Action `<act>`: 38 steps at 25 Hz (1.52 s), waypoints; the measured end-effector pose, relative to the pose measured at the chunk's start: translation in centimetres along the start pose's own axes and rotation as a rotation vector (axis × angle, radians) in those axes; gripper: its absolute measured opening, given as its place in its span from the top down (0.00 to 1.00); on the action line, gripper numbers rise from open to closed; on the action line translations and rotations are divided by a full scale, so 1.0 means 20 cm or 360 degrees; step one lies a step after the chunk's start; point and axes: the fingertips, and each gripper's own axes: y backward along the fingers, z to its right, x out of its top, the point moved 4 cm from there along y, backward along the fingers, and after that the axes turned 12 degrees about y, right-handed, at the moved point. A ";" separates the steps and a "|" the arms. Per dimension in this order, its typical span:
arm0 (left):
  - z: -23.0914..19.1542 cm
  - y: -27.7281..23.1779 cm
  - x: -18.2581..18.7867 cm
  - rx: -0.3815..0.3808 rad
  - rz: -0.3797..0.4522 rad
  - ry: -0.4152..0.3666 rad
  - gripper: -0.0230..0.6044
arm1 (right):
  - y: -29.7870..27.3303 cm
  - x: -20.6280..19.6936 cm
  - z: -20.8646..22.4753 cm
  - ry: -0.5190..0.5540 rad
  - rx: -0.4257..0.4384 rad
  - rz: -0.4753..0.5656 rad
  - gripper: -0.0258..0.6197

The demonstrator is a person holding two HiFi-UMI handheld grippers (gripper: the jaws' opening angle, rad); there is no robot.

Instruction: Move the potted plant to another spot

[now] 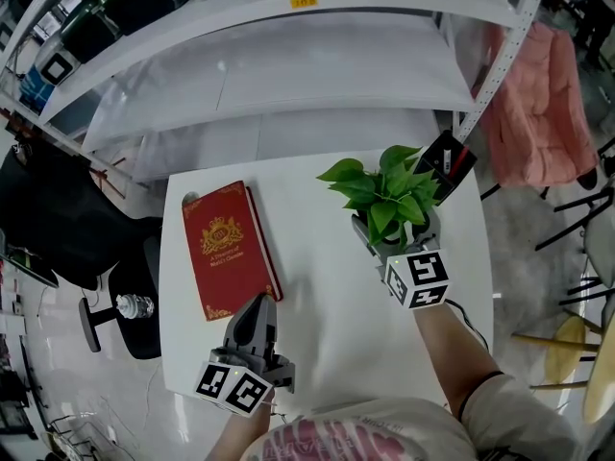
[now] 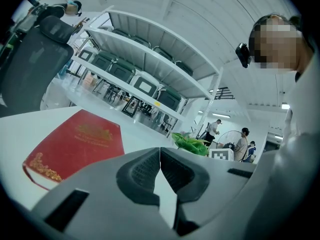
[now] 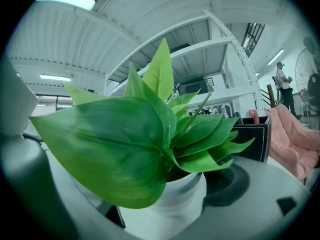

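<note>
plant spot: the potted plant (image 1: 384, 195) is over the far right part of the white table (image 1: 317, 334), close to the right edge.
plant look: big green leaves in a small white pot, standing upright.
right gripper (image 1: 387, 241): its jaws pinch the white pot, one on each side, and the leaves fill most of the right gripper view.
pot and table: the pot may be sitting on the table or lifted a little; the leaves and gripper hide its bottom.
left gripper (image 1: 259, 303): its jaws are pressed together at the tips with nothing between them; it is low over the near part of the table, just beside the book's near right corner.
red book (image 1: 229, 248): lies flat on the left half of the table, well apart from the plant, gold print on its cover.
black box (image 1: 448, 164): at the far right corner, just behind the plant.
white shelves (image 1: 288, 65): behind the table.
pink cloth (image 1: 536, 104): off to the right of the table.
</note>
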 end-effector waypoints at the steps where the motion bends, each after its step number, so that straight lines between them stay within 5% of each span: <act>1: 0.00 0.00 -0.01 -0.0001 -0.0005 0.0001 0.92 | 0.00 0.00 0.00 -0.0001 -0.0001 -0.0002 0.15; 38: 0.01 0.13 -0.09 0.0054 0.0042 0.0124 0.92 | 0.00 0.00 0.01 0.0011 0.0034 -0.0030 0.14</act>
